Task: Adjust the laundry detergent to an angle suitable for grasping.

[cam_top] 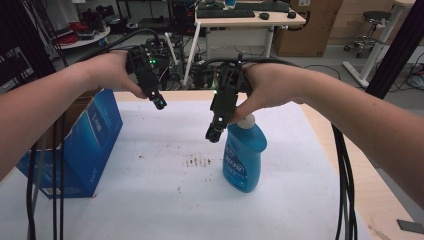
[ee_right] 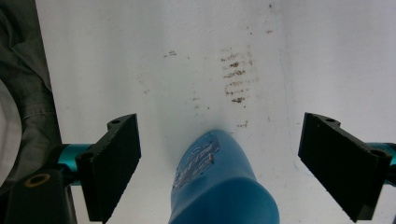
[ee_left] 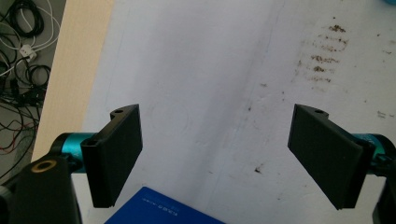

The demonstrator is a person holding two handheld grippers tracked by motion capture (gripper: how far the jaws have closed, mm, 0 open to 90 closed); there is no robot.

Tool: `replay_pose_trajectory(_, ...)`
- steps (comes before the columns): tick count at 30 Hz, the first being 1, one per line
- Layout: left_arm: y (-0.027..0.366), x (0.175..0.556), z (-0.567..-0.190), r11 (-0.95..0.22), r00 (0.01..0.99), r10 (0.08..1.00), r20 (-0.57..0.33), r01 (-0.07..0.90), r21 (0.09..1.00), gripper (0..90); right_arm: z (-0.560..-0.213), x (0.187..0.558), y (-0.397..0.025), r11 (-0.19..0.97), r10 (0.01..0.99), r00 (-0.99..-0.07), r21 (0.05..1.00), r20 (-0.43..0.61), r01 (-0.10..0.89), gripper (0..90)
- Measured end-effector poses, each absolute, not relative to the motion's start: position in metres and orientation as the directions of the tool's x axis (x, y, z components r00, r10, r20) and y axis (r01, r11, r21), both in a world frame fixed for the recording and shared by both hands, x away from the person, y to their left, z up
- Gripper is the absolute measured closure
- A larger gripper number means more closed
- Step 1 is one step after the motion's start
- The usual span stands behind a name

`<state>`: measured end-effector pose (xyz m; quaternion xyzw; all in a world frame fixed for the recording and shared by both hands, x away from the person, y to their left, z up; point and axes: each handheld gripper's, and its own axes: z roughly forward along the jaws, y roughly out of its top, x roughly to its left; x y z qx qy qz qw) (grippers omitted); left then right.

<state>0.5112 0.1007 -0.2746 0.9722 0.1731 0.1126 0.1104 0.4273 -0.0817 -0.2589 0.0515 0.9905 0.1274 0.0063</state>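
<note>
Blue box at left edge of tabletop, standing on white cover. Left gripper raised above far tabletop, right of box, well apart from bottle; jaws spread wide, holding nothing, box corner below them in left gripper view. Brown stains mid-cover. Right gripper just left of blue bottle neck; jaws wide apart, bottle between them, untouched. Bottle upright, right of centre, white cap up.
</note>
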Motion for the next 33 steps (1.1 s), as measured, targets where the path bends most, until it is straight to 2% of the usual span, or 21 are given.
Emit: replay_pose_trajectory(33, 0.1061, 0.5038, -0.2689, -0.915, 0.913, 0.36, 0.193, 0.305, 0.265, 17.9, -0.2529, 0.4228, -0.0816, 0.954, 0.105, -0.995, 0.281, 0.001, 0.1, 12.2)
